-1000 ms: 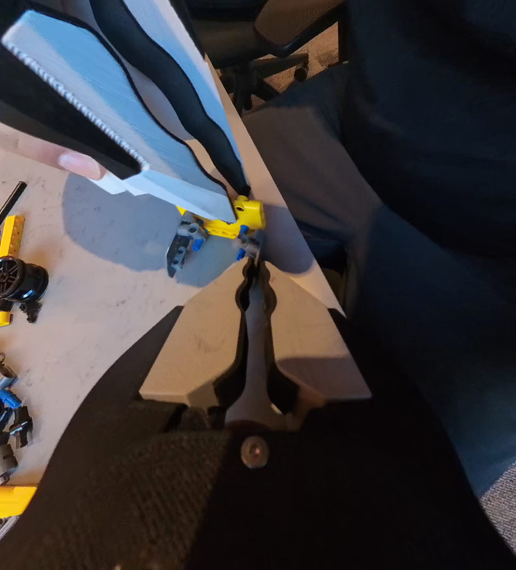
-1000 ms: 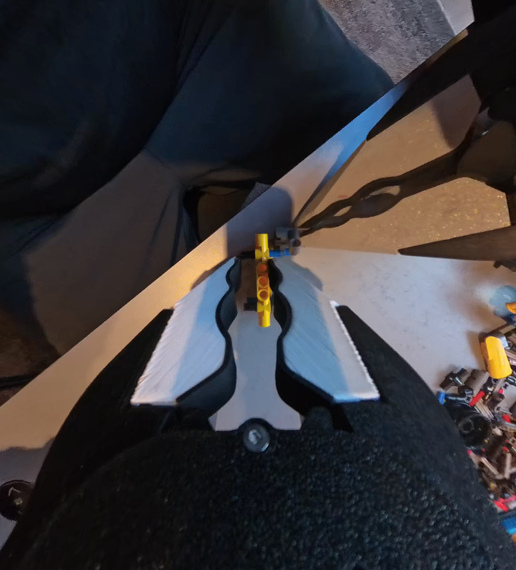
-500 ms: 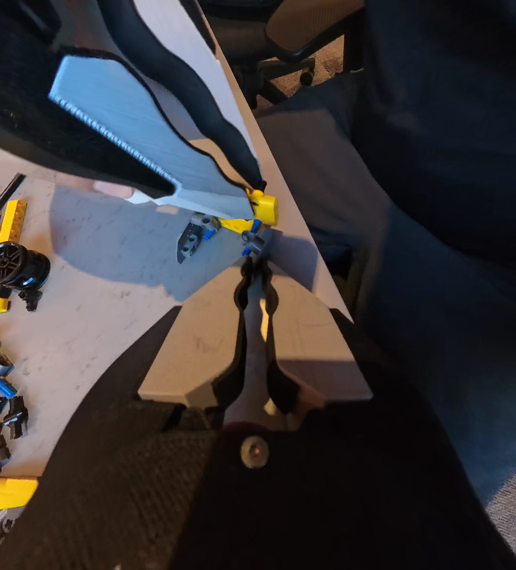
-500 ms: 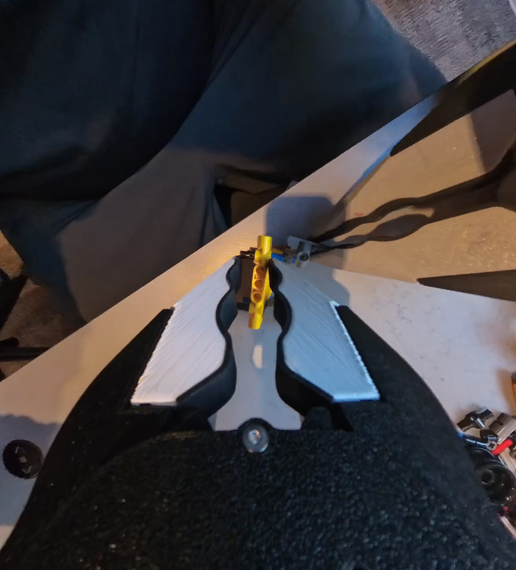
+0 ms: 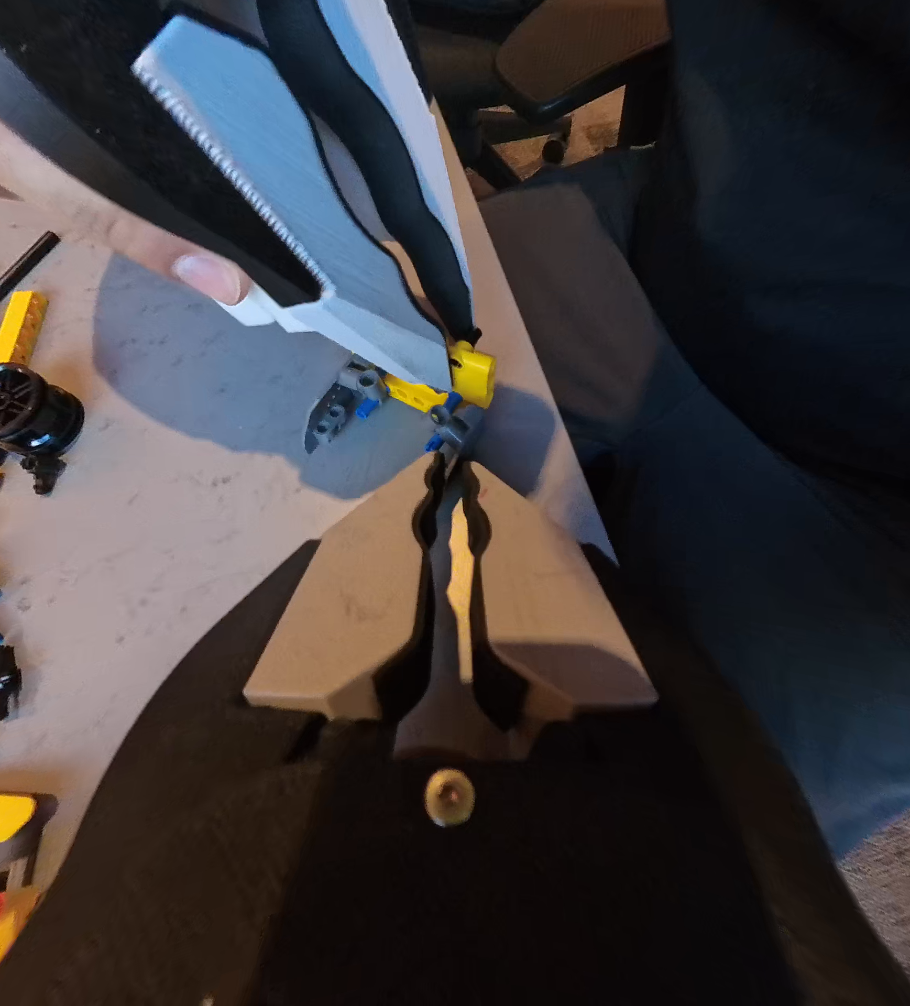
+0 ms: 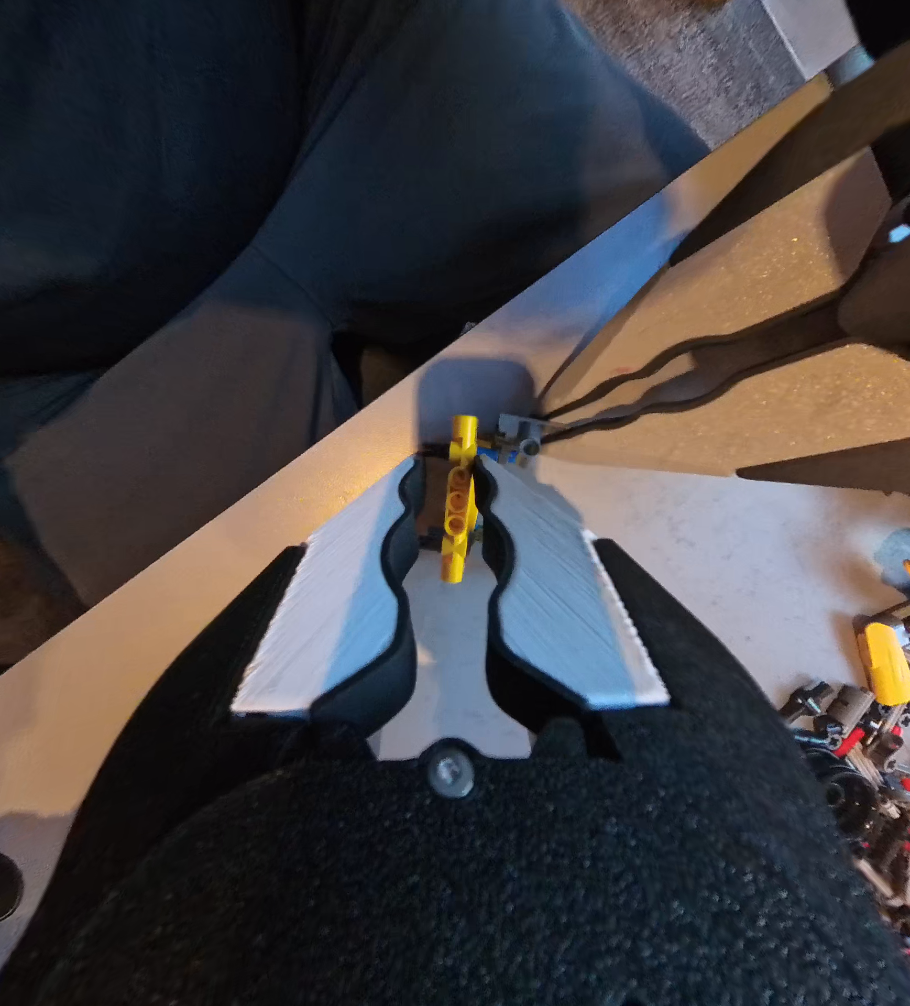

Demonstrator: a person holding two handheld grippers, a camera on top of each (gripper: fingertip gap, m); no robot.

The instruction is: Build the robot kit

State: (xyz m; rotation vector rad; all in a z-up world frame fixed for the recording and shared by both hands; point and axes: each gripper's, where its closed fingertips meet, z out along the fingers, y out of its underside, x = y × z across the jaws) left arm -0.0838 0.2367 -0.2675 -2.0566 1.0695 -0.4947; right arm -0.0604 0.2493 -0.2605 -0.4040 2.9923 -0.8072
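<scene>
My right gripper (image 6: 448, 462) is shut on a yellow holed beam (image 6: 459, 506) and holds it upright near the table's edge. The beam also shows in the left wrist view (image 5: 471, 373), with grey and blue pieces (image 5: 352, 397) joined to its far end. My left gripper (image 5: 448, 458) is shut on a small grey connector with a blue pin (image 5: 450, 433), which touches the beam's side. In the right wrist view the connector (image 6: 518, 438) sits just right of the beam, at the tips of the left gripper (image 6: 542, 427).
Loose yellow, black and grey building pieces lie on the white table (image 5: 158, 522): a black wheel (image 5: 11, 408), yellow beams (image 5: 6, 332), and a heap at the right (image 6: 899, 707). A person's thumb (image 5: 205, 272) and dark-clothed legs (image 6: 333, 218) are close. An office chair (image 5: 545, 81) stands beyond. Both grippers' tips are close together, under 4 cm apart. Left tips and right tips are each some 15 cm from the black wheel (image 5: 11, 408).
Both grippers have shifted slightly together with their pieces. The grey connector now sits closer against the yellow beam than a second ago. Both grips are unchanged.
</scene>
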